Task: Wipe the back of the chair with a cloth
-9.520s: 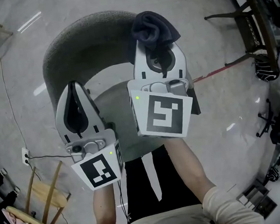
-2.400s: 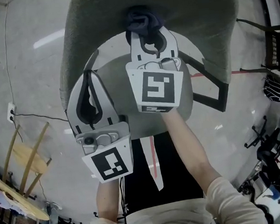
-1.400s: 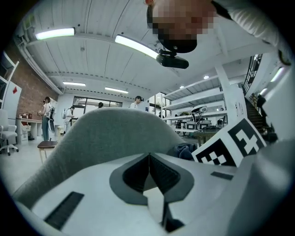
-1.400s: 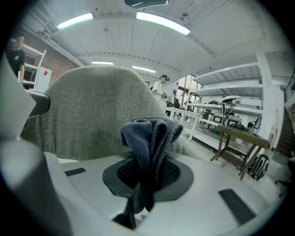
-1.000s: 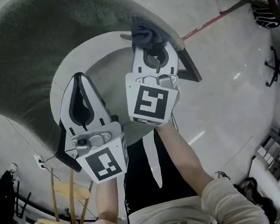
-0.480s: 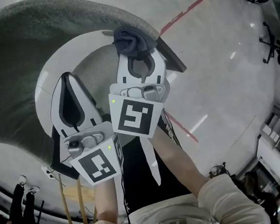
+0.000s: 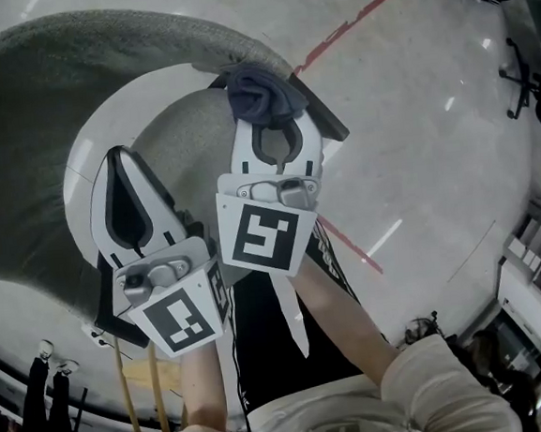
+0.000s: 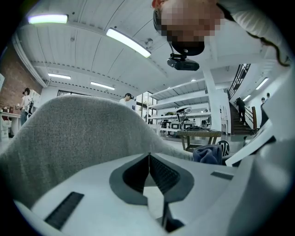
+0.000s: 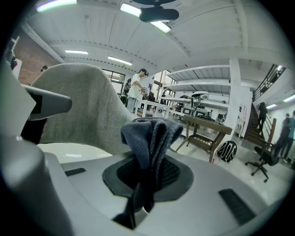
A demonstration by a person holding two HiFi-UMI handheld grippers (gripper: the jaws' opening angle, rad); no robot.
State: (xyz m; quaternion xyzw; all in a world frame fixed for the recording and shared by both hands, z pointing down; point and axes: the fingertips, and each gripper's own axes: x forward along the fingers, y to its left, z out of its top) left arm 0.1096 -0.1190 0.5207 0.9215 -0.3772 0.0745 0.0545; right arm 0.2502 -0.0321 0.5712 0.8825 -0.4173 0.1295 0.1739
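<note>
- Leftmost, the chair back (image 7: pixel 28 137), a curved shell in grey fabric, swept round the pale seat shell (image 7: pixel 76 171). It rose close ahead of both tools in their own views, so the surface to be wiped lay within easy reach.
- Just right of it, the left gripper (image 7: pixel 118 158) hung over the seat with its jaws pressed tip to tip and nothing between them. It was seemingly kept aside as a spare while the other tool did the work.
- At centre, the right gripper (image 7: pixel 264 117) had its jaws clamped on the dark blue cloth (image 7: pixel 257 84). The cloth was pinched low so that a bunched wad stood proud of the tips, a hold that would let fabric rather than plastic meet the upholstery.
- That wad sat at the right-hand end of the back's upper rim, beside a black frame piece (image 7: pixel 323 112). Whether it actually touched the upholstery could not be made out in any view.
- Judged from that position, the wipe was at or near one end of the rim, with the long curve to the left open to it.
- Farther right, a red line (image 7: pixel 348 29) crossed the glossy floor (image 7: pixel 438 196), well apart from the chair.
</note>
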